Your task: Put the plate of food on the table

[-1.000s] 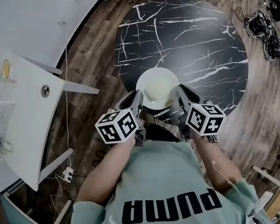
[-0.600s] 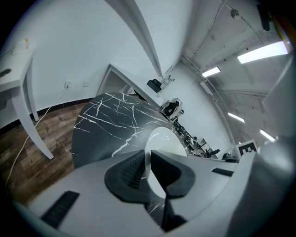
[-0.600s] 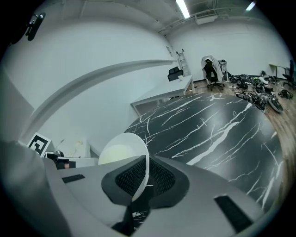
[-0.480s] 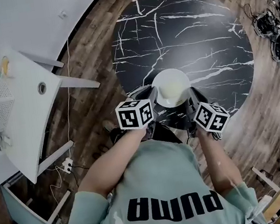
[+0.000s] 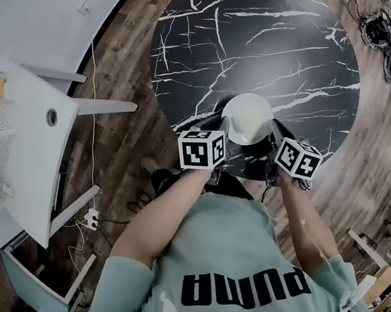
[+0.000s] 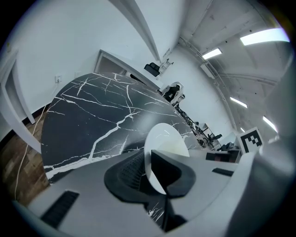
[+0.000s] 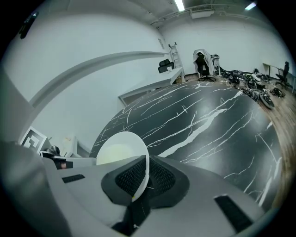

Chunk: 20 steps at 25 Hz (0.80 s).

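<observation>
Left gripper (image 5: 217, 124) and right gripper (image 5: 275, 129) are each clamping one edge of the white plate (image 5: 248, 117), on opposite sides, so the person is carrying it slung between the two tools. Each gripper view is showing the thin rim caught edge-on between ribbed jaws, with only a shallow bite of rim taken on either side. The plate is sitting over the near part of the round black marbled table (image 5: 274, 47), just inside its edge. Whether its base is already touching the top cannot be told. A pale yellowish portion of food (image 5: 243, 119) is lying in the middle of the plate.

The plate is looking hard and glossy, probably glazed ceramic. It is therefore likely behaving as a stiff, breakable load with some weight, one that will not bend but could chip on the stone top. The smooth rim is probably offering little friction, so the two shallow grips are depending on steady squeeze from both sides. Taking hold at opposite rims, as now, is giving balance. Any tilt is risking the food sliding, and a hard set-down is risking a crack.
</observation>
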Available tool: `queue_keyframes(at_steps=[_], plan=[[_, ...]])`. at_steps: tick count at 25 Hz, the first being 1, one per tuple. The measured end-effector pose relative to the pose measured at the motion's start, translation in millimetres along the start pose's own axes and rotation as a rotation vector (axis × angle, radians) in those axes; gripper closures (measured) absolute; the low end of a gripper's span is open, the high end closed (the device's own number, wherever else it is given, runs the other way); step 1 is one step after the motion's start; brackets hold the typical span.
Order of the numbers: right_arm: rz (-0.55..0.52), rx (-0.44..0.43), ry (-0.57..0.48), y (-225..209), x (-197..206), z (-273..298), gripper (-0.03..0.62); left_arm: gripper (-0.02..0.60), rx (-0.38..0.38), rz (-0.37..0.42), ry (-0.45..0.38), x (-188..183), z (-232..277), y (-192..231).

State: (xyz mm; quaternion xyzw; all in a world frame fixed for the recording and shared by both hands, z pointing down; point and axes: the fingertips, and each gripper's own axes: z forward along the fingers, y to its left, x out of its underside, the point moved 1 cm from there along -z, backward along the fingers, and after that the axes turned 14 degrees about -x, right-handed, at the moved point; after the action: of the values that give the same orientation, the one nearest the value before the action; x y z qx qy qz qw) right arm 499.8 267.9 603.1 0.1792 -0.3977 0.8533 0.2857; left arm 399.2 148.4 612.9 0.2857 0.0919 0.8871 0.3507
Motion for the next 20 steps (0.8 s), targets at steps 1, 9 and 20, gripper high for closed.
queue_keyframes(at_steps=[1,9,20], plan=[[0.001,0.002,0.003,-2,0,0,0.564,0.534,-0.001,0.004,0.005,1,2,-1],[0.0,0.017,0.029,-16,7,3,0.563,0.531,-0.021,0.039,0.034,8,15,-4],[-0.017,0.03,0.063,-23,16,9,0.563,0.531,-0.065,0.095,0.047,17,27,-2]])
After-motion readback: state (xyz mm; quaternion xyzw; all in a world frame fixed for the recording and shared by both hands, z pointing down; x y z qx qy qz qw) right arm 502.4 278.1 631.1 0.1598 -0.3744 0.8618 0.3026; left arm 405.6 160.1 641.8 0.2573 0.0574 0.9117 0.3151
